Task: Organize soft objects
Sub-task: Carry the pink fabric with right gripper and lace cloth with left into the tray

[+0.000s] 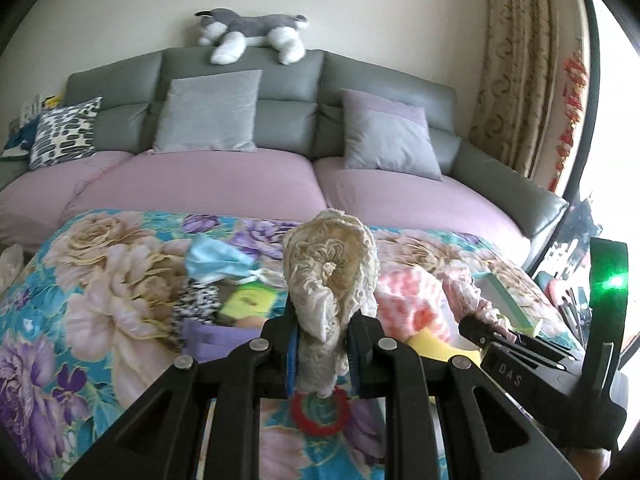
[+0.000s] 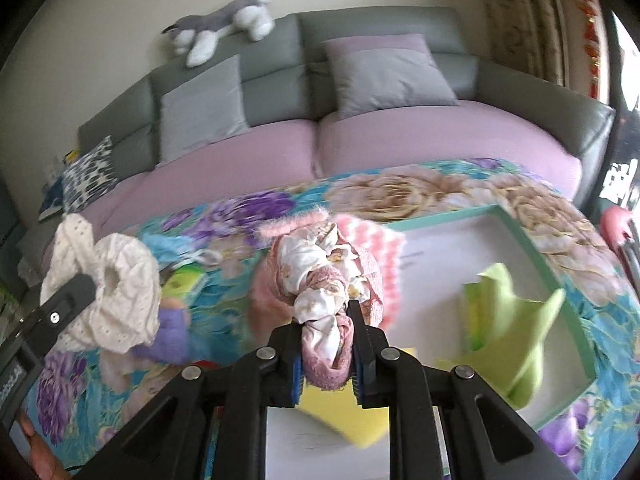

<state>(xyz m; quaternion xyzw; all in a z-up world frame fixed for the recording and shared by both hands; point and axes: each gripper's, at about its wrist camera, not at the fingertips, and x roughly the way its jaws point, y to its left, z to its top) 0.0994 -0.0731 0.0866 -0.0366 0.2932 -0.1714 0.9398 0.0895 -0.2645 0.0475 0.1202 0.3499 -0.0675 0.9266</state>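
Note:
My left gripper (image 1: pixel 320 320) is shut on a cream lace scrunchie (image 1: pixel 332 264) and holds it up above the floral blanket (image 1: pixel 100 280); that scrunchie also shows at the left of the right wrist view (image 2: pixel 116 292). My right gripper (image 2: pixel 326 320) is shut on a pink and white floral scrunchie (image 2: pixel 324 284), held just above the near left corner of a white box with a teal rim (image 2: pixel 532 248). The right gripper also shows in the left wrist view (image 1: pixel 480 320). A green cloth (image 2: pixel 512 320) and a yellow cloth (image 2: pixel 340 412) lie in the box.
On the blanket lie a blue cloth (image 1: pixel 216 260), a green packet (image 1: pixel 248 300), a purple cloth (image 1: pixel 216 336), a red ring (image 1: pixel 320 412) and a pink-white knit (image 1: pixel 408 296). Behind is a grey sofa (image 1: pixel 288 112) with cushions and a plush husky (image 1: pixel 252 32). A curtain (image 1: pixel 520 80) hangs at the right.

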